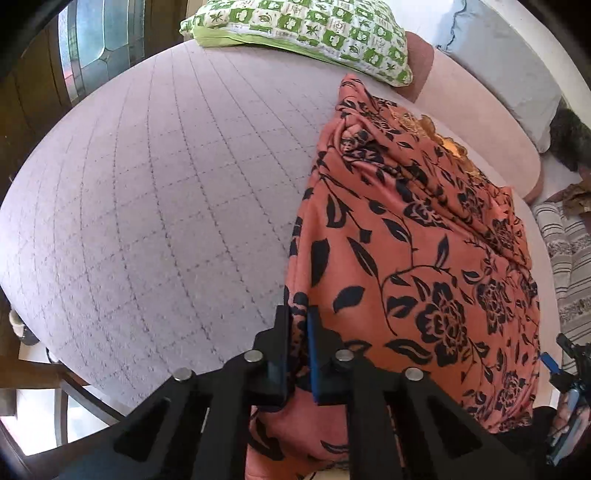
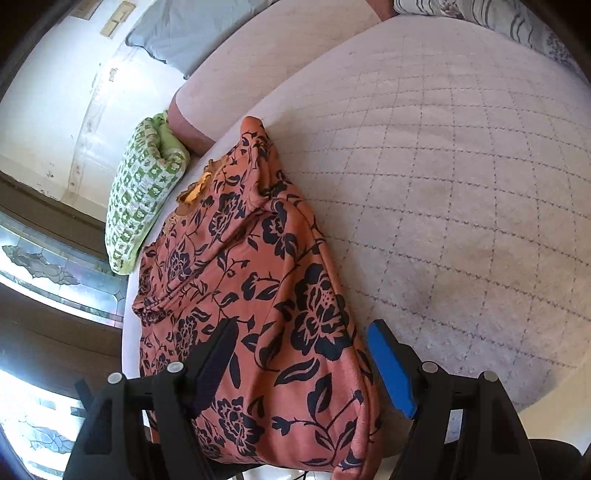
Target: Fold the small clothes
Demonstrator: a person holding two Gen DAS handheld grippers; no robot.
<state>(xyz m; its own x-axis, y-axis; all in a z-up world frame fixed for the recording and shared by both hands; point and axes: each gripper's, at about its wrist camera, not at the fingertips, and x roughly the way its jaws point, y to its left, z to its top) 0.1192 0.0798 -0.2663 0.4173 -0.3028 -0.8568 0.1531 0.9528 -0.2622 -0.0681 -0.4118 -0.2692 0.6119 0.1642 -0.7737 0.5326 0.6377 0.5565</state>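
Observation:
An orange garment (image 1: 413, 266) printed with black flowers and leaves lies lengthwise on a pale quilted bed (image 1: 166, 206), its neck end with yellow trim at the far side. My left gripper (image 1: 298, 321) is shut on the garment's near left edge, a fold of cloth pinched between the black finger and the blue pad. In the right wrist view the same garment (image 2: 258, 280) runs from the near edge up to the left. My right gripper (image 2: 301, 332) stands open just over its near right part, the cloth lying between the fingers; the pads do not press on it.
A green and white patterned pillow (image 1: 306, 33) lies at the far end, with a grey pillow (image 1: 509, 62) and a pink bolster (image 1: 476, 122) behind the garment. A striped cloth (image 1: 569, 258) lies at the right. A window and dark wooden frame (image 2: 55, 280) border the bed.

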